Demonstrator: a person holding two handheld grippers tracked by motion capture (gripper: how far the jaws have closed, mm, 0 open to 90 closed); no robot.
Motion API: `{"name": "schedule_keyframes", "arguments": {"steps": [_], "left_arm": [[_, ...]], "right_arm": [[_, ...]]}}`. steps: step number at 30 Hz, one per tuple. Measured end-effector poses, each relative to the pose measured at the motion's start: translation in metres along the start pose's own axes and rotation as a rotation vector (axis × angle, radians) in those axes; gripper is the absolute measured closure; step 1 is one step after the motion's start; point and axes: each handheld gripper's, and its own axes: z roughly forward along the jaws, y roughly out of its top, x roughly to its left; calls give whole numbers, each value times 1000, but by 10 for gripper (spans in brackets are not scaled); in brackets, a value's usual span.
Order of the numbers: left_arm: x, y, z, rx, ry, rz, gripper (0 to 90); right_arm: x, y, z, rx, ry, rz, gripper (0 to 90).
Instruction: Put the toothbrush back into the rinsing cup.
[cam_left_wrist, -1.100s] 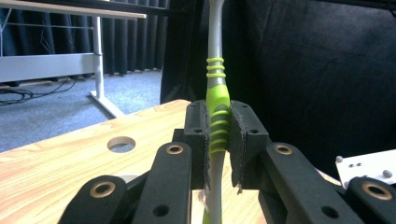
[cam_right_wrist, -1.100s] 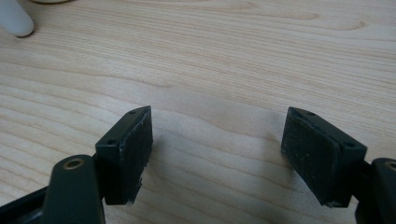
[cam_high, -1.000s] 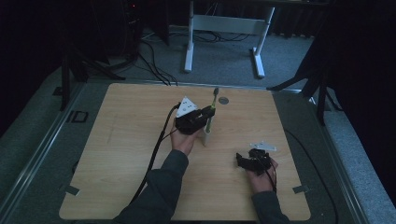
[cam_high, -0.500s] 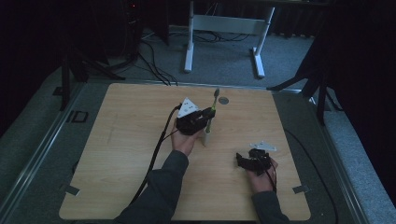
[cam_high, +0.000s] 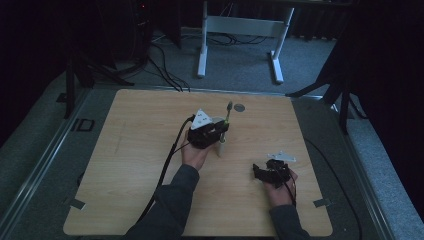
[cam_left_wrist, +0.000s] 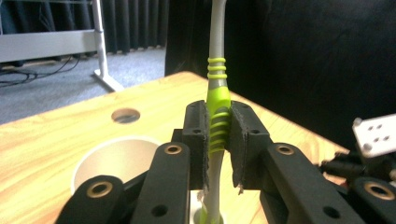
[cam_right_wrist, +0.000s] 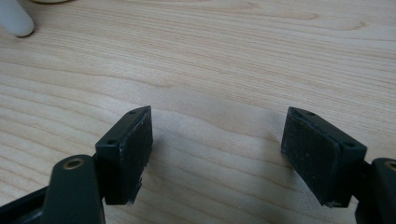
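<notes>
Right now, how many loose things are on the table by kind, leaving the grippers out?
Toothbrush: 1, green and grey, upright
Cup: 1, white, beside the toothbrush
Total: 2

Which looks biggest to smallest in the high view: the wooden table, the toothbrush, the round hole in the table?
1. Wooden table
2. Toothbrush, partly hidden by a hand-held gripper
3. Round hole
</notes>
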Motion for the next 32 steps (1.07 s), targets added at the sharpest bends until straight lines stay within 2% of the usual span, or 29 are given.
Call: {"name": "schedule_keyframes", "arguments": {"steps": [2, 3, 7, 9, 14, 19, 27, 30, 32], "left_arm": [[0, -4, 2, 57, -1, -1, 581], [-2, -7, 2, 87, 32, 7, 488], [-5, -13, 0, 121, 52, 25, 357], [-5, -13, -1, 125, 46, 27, 342], [-5, -13, -5, 132, 67, 32, 302], [1, -15, -11, 147, 91, 32, 301], [4, -20, -23, 177, 106, 29, 302], [4, -25, -30, 195, 129, 34, 303], [4, -31, -34, 223, 161, 57, 306]], "right_arm": [[0, 0, 0, 0, 0, 1, 246], [0, 0, 0, 0, 0, -1, 246], [0, 0, 0, 1, 1, -3, 246], [0, 0, 0, 1, 1, -3, 246], [0, 0, 0, 0, 1, -2, 246], [0, 0, 0, 1, 1, -3, 246], [0, 0, 0, 0, 1, -1, 246], [0, 0, 0, 0, 1, -2, 246], [0, 0, 0, 0, 1, -2, 246]]}}
